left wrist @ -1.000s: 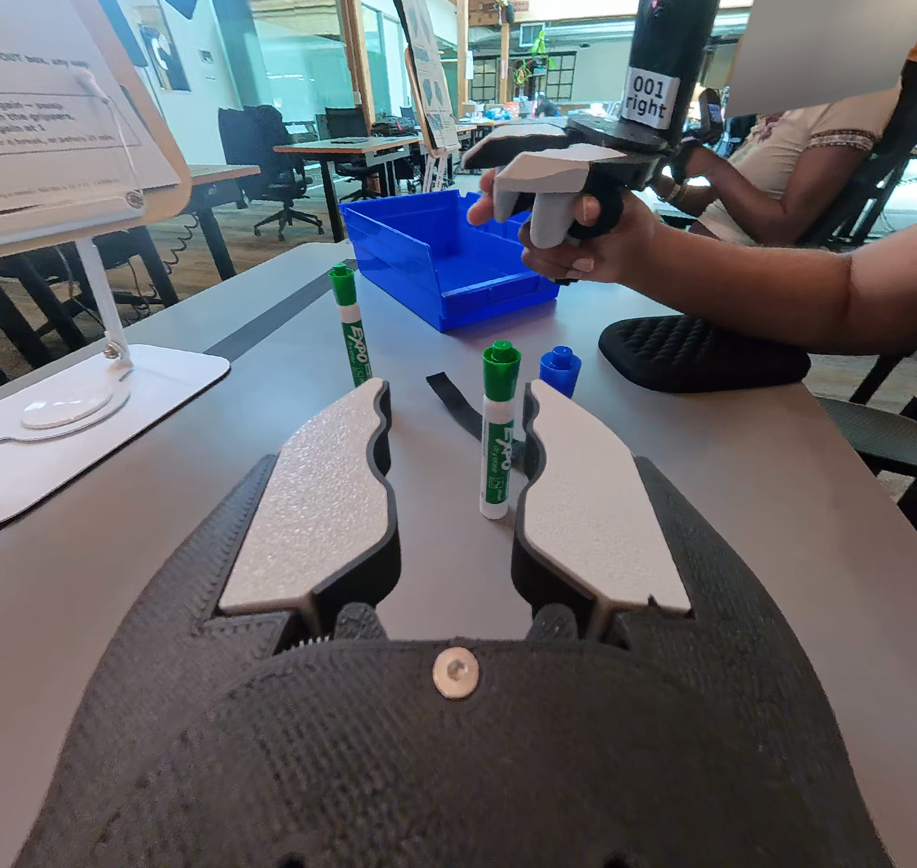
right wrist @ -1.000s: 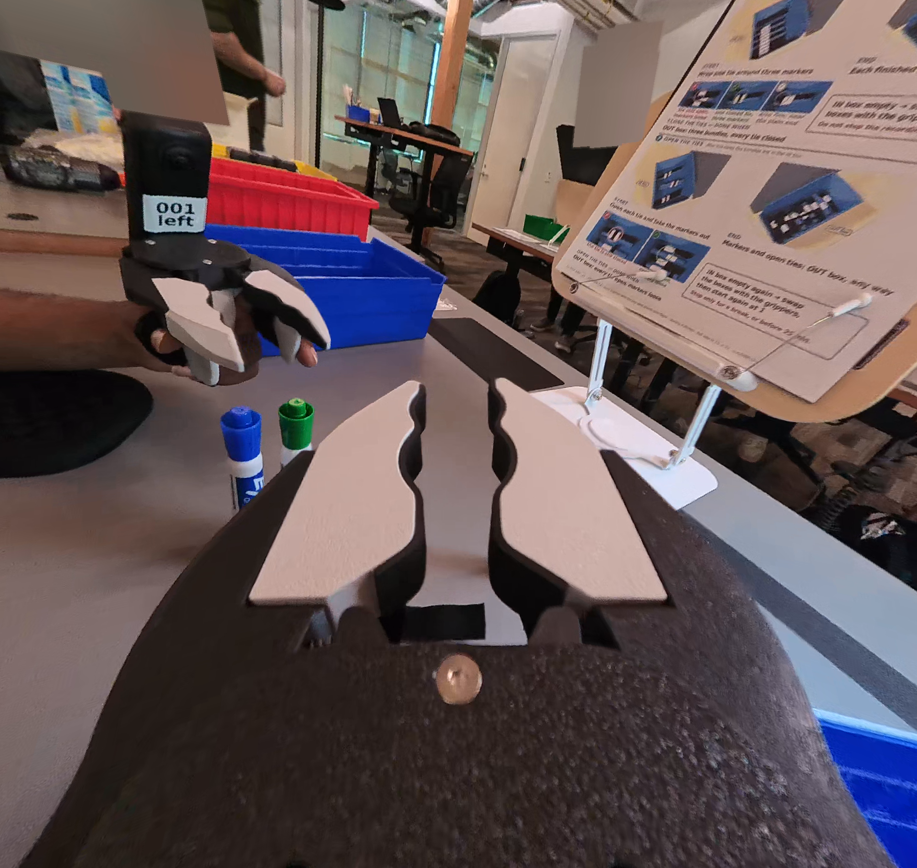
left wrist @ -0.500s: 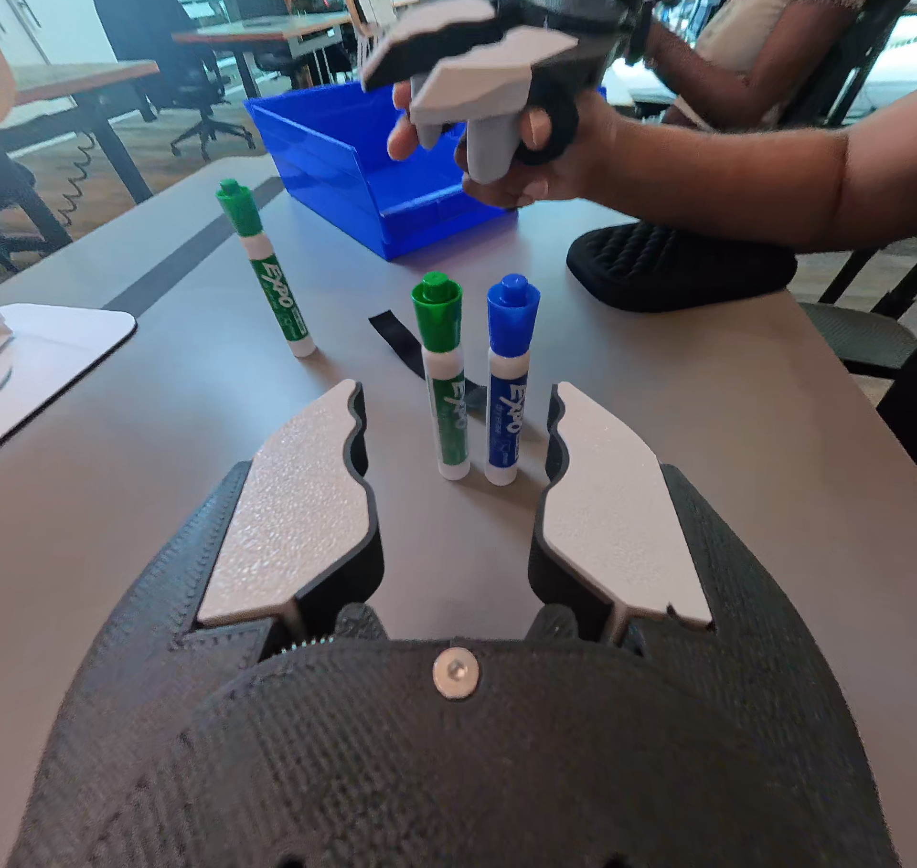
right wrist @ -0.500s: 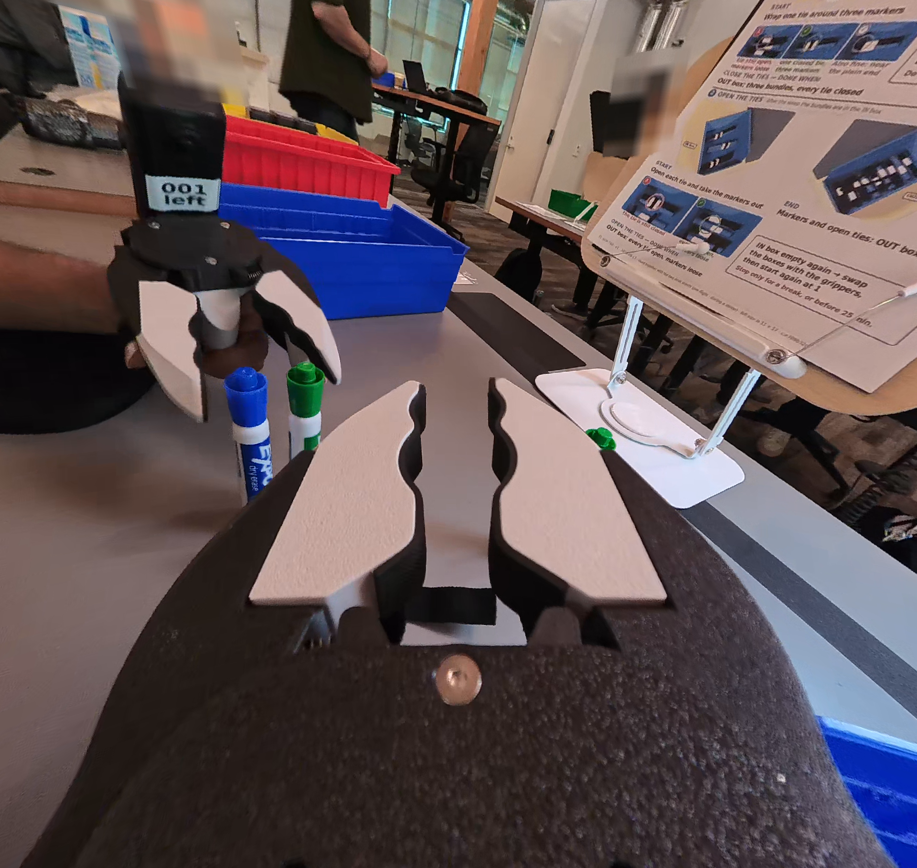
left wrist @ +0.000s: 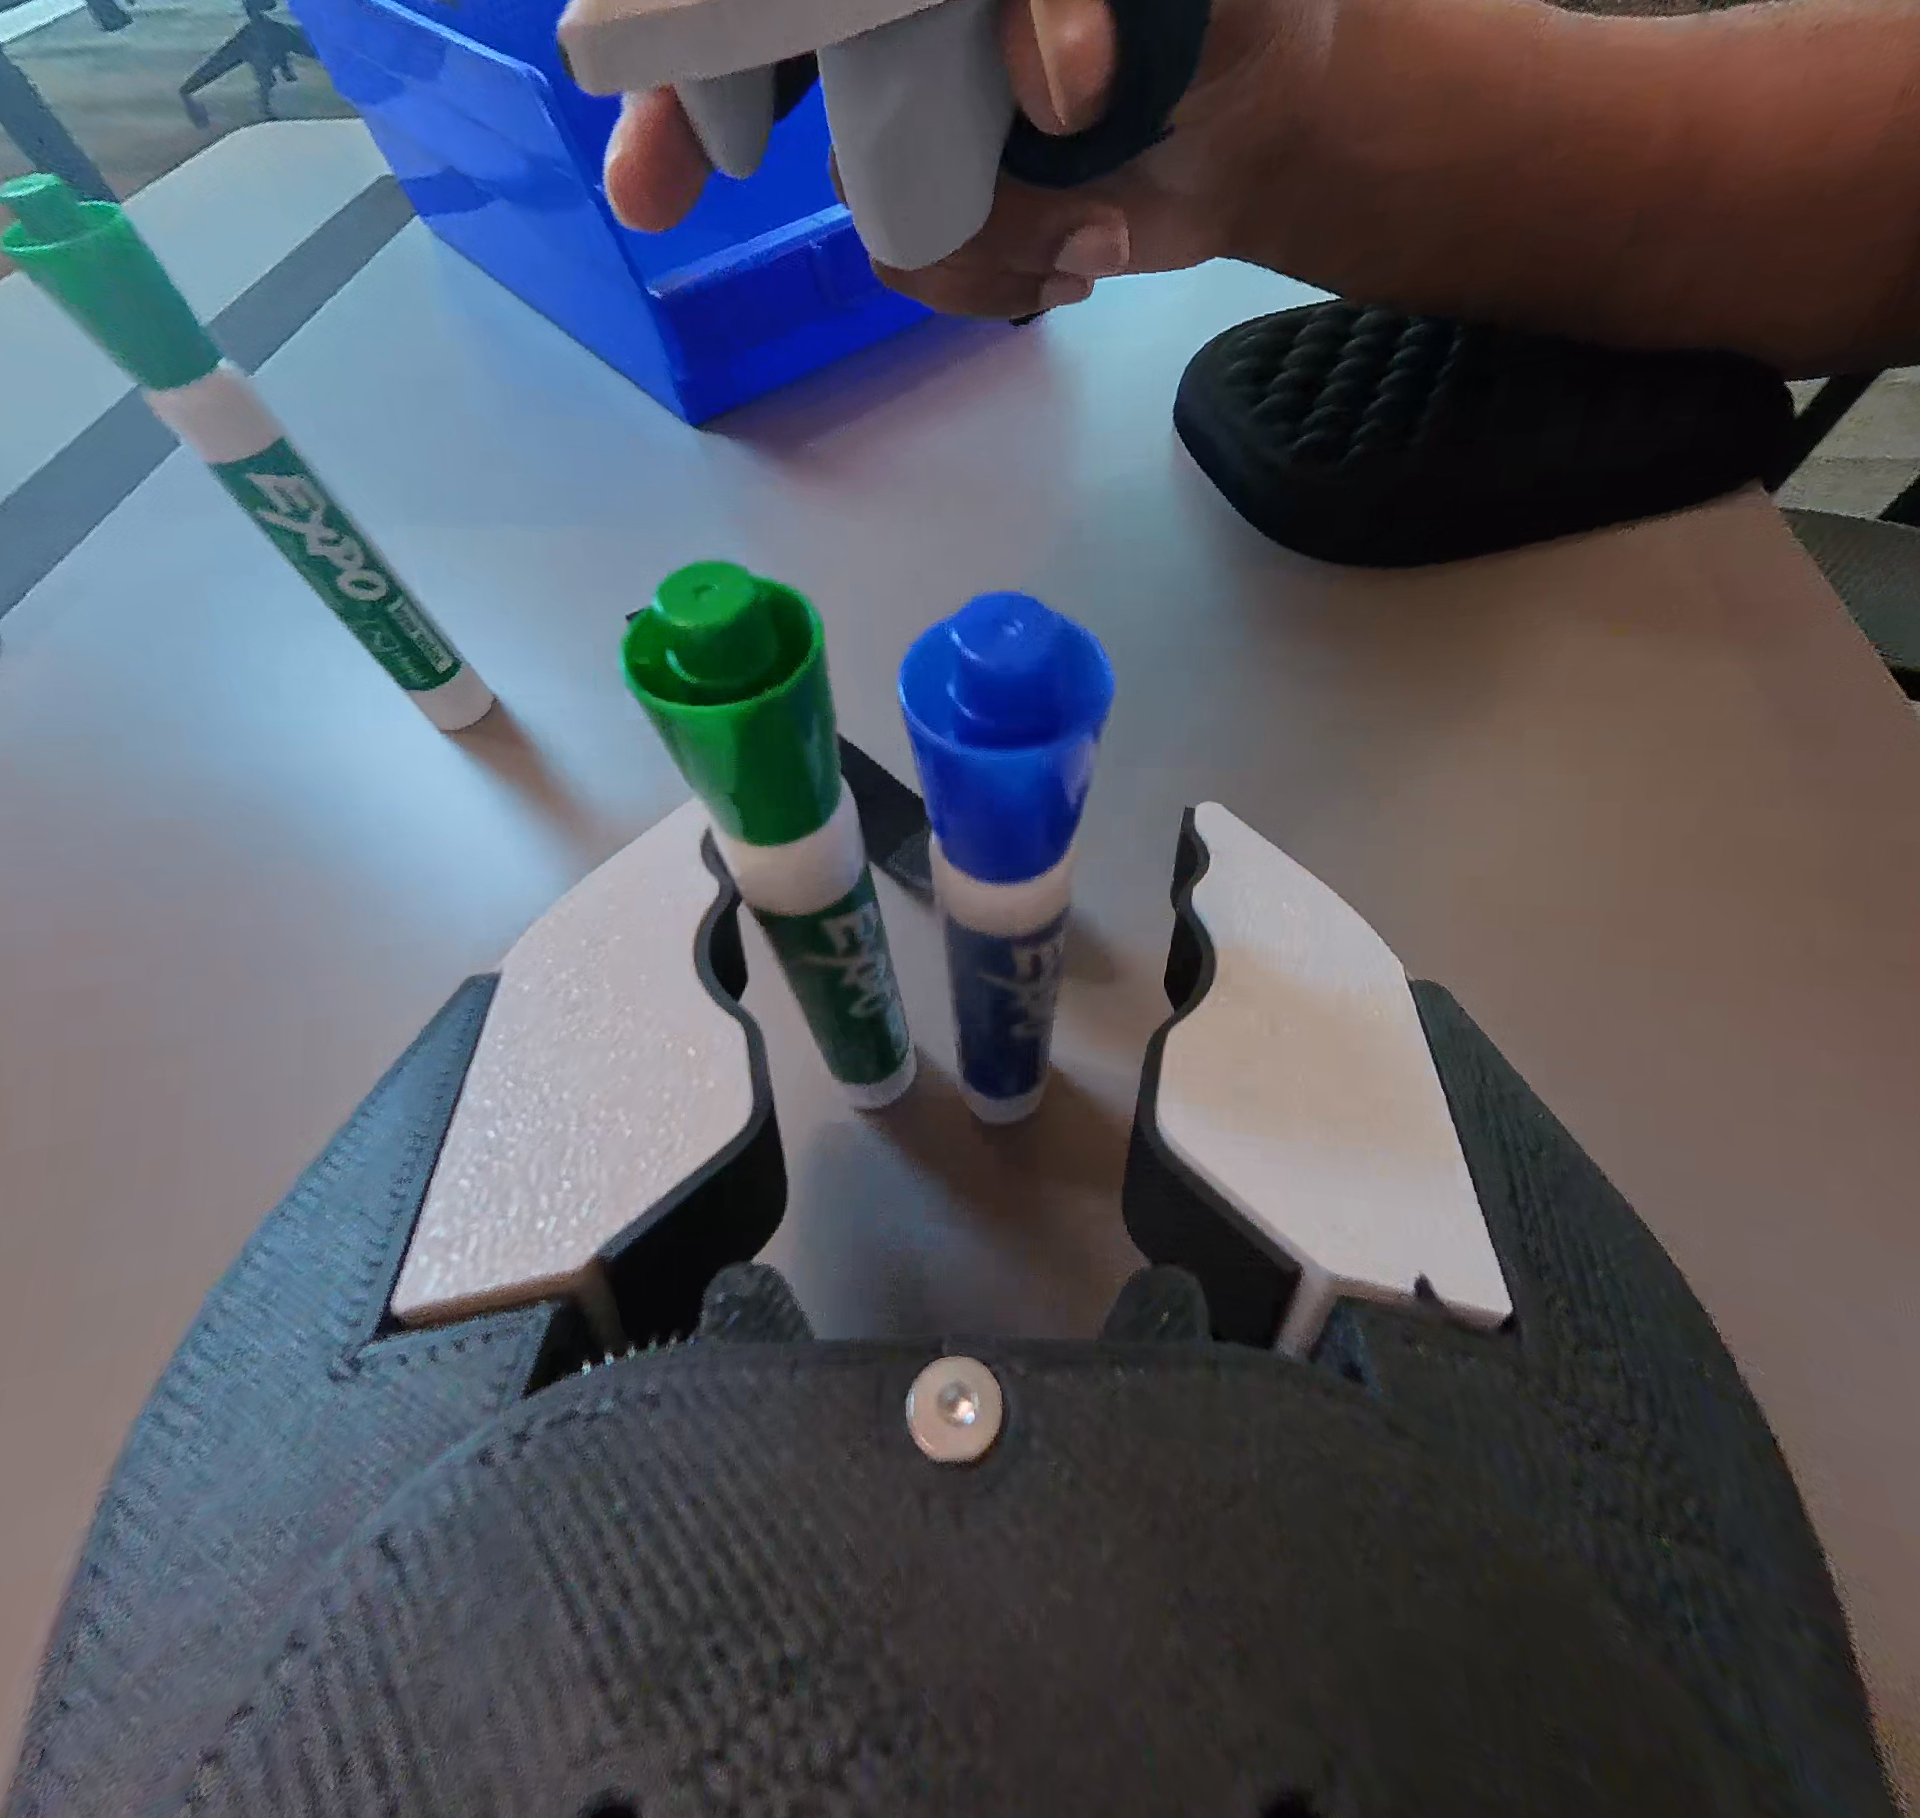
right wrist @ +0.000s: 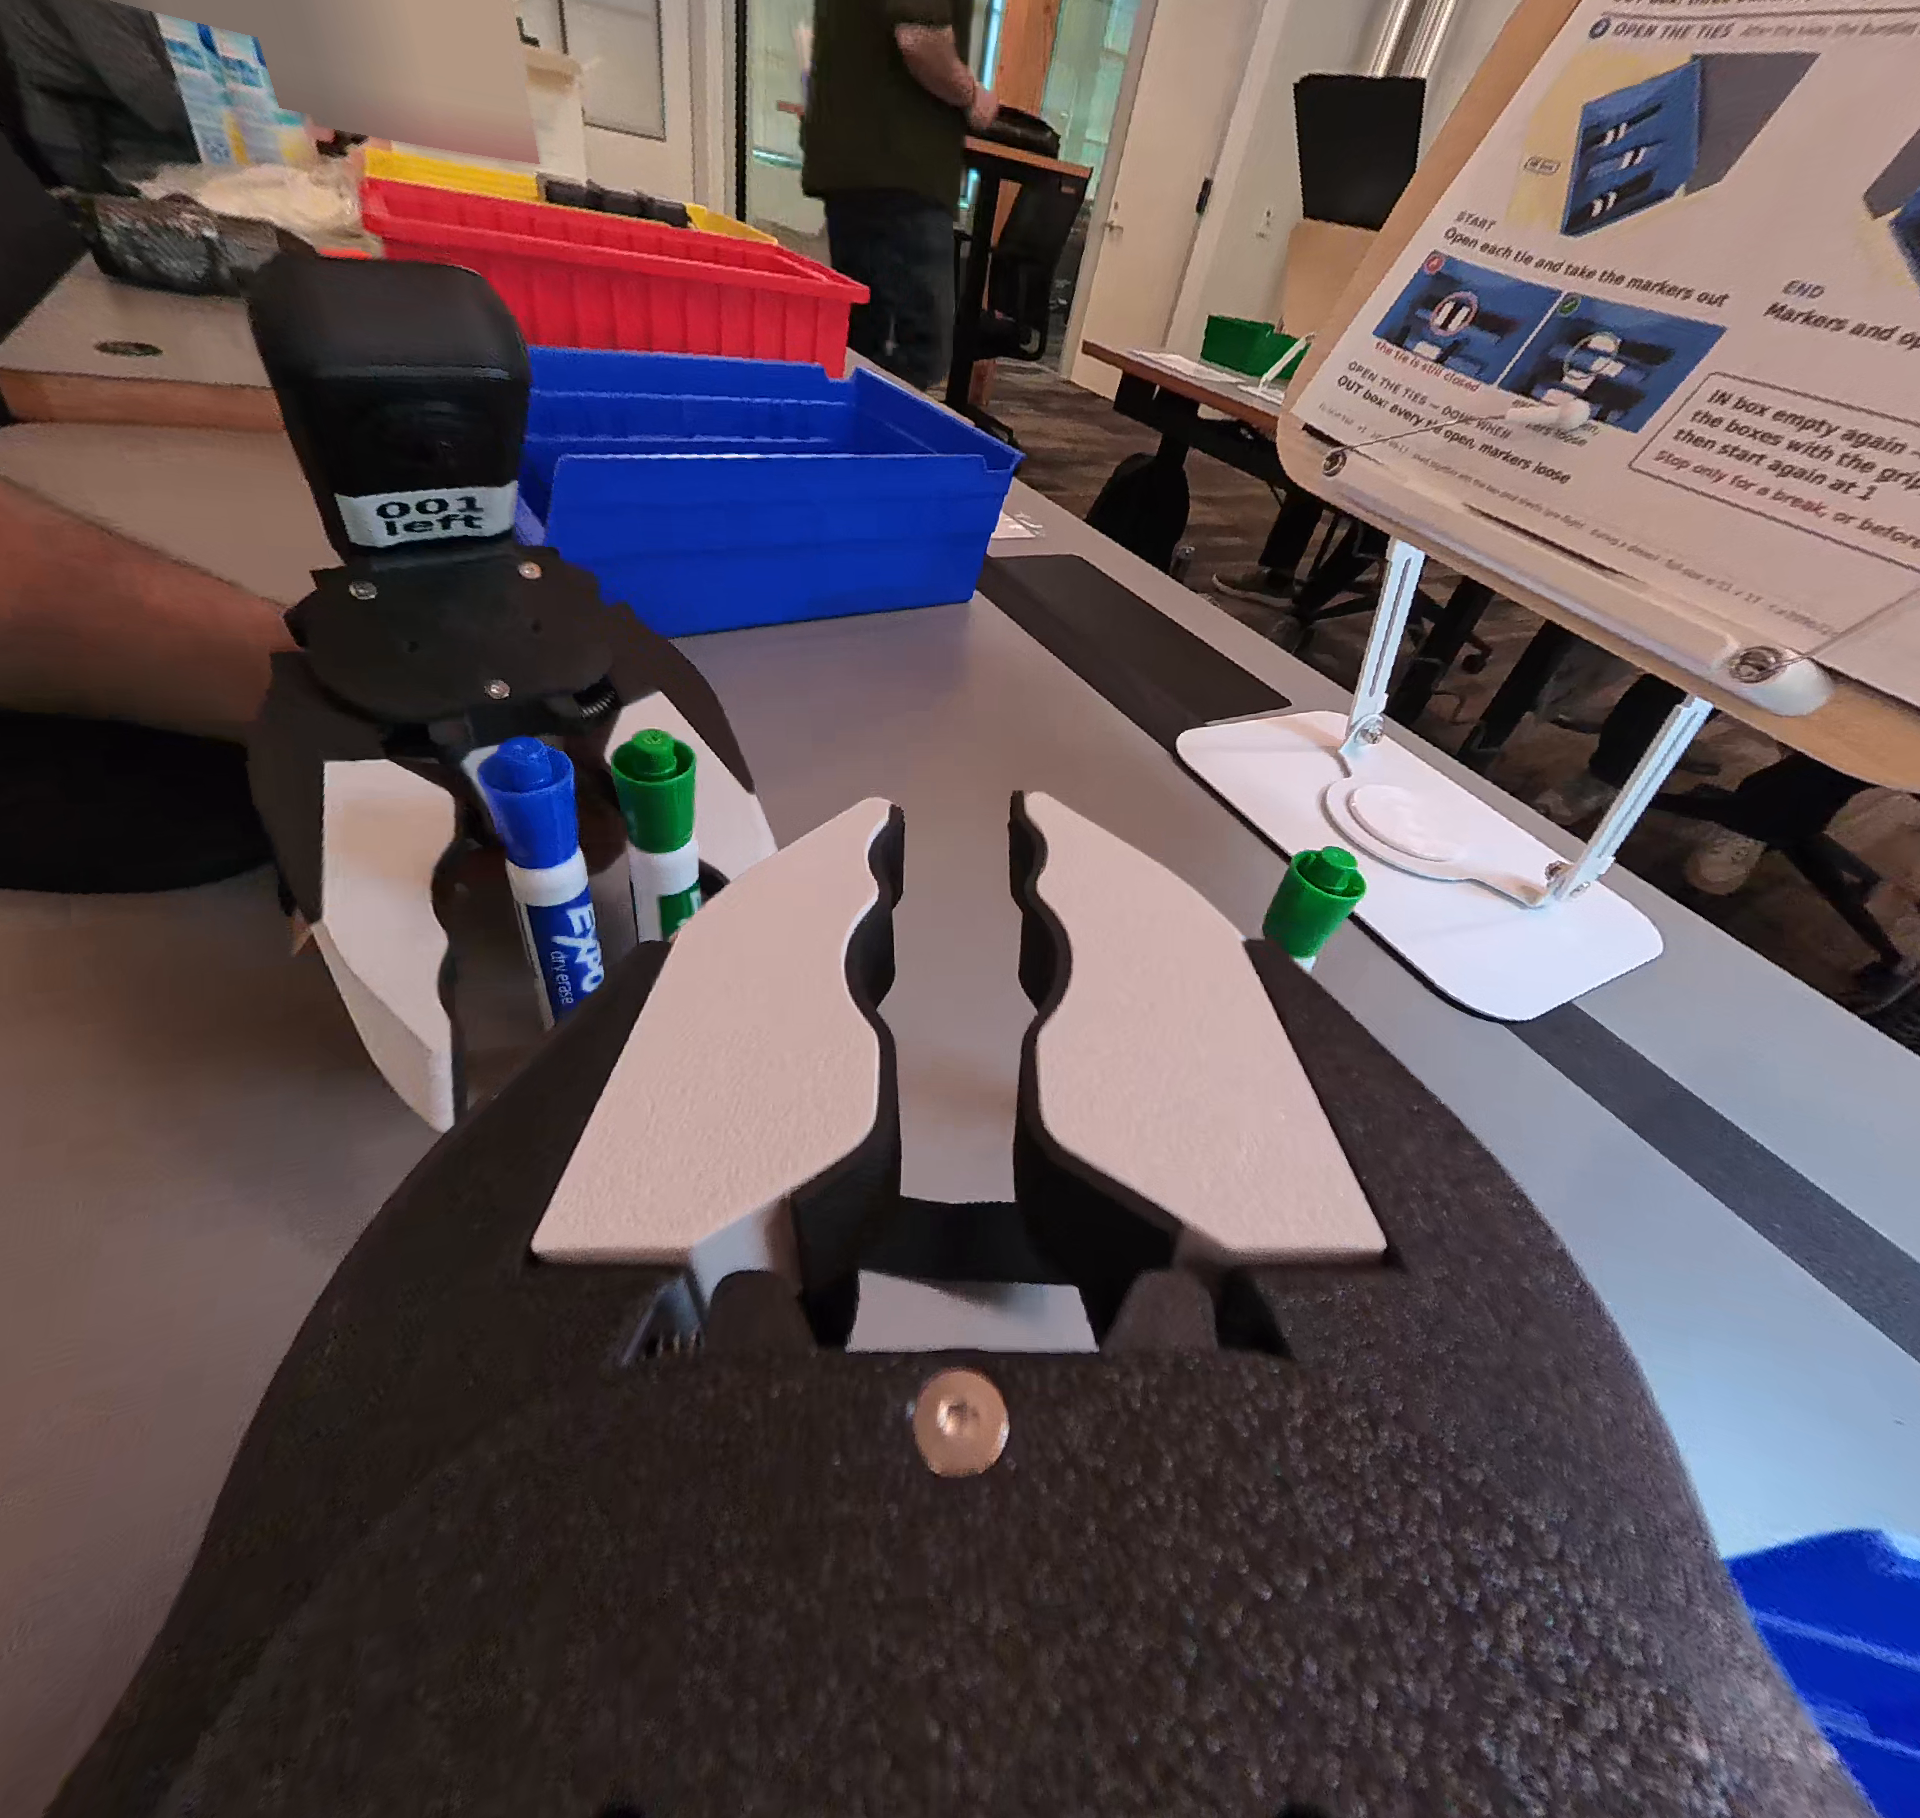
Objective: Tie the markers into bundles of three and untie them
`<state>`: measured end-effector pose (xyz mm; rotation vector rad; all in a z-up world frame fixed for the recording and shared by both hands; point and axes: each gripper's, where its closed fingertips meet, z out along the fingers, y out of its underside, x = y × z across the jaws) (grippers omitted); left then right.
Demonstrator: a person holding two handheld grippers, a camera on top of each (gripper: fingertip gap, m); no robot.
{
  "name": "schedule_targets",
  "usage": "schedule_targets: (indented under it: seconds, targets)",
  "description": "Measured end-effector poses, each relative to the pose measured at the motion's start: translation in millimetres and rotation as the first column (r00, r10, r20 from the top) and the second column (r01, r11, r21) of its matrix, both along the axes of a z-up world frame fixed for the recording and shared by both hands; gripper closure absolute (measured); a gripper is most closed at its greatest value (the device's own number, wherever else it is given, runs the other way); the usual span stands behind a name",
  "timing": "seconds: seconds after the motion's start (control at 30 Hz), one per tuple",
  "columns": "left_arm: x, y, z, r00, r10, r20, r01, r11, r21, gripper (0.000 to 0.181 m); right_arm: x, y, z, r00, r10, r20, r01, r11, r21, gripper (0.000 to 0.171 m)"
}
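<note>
Your left tool (left wrist: 951, 947) is spread wide with the green marker (left wrist: 774, 823) and blue marker (left wrist: 1003, 854) standing upright between its fingers, neither clamped. A second green marker (left wrist: 239, 459) stands off to that tool's left on the worktop (left wrist: 1351, 781). Your right tool (right wrist: 956, 895) hovers with its fingers parted narrowly, holding nothing; the black strap (right wrist: 961, 1238) lies beneath it.

Left gripper (left wrist: 951, 947) is sitting low, tilted down, jaws spread wide. Right gripper (right wrist: 956, 895) is hanging higher, fingers (right wrist: 748, 1030) parted narrowly, nothing gripped between them. Right hand (left wrist: 1049, 147) is wrapping the handle, forearm extending off to the side.
</note>
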<state>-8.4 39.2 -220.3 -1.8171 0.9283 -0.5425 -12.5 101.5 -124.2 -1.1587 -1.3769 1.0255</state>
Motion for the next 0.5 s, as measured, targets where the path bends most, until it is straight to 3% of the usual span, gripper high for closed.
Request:
schedule_targets:
  seconds: [0.5]
  targets:
    - [10.5, 8.1, -0.7, 0.981, -0.177, 0.075, 0.179, 0.984, -0.02, 0.114, 4.1, 15.0, -8.1, 0.999, -0.023, 0.029, 0.024, 0.999, -0.048, 0.154]
